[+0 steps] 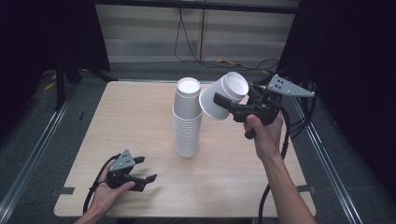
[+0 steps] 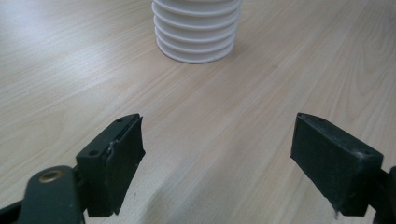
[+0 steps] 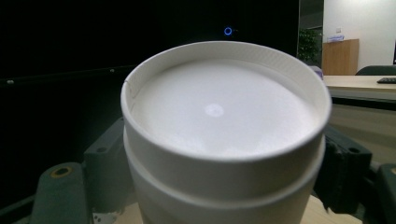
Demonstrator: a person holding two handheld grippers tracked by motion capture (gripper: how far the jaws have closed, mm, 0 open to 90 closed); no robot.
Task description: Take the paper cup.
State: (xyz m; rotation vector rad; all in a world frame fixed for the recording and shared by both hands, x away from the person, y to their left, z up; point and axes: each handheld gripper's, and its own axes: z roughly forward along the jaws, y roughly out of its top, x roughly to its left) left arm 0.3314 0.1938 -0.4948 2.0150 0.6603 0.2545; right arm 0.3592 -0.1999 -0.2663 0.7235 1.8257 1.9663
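white cups [image 1: 224,95] clamped in right hand-held gripper [image 1: 229,103]

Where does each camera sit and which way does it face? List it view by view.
High view: above the person's side, facing forward and down on the table; forearms, left gripper, right gripper.
Left gripper view: rides low, facing the cup stack; open jaws.
Right gripper view: faces the held cups.
Shared: the stack, in high and left gripper views.
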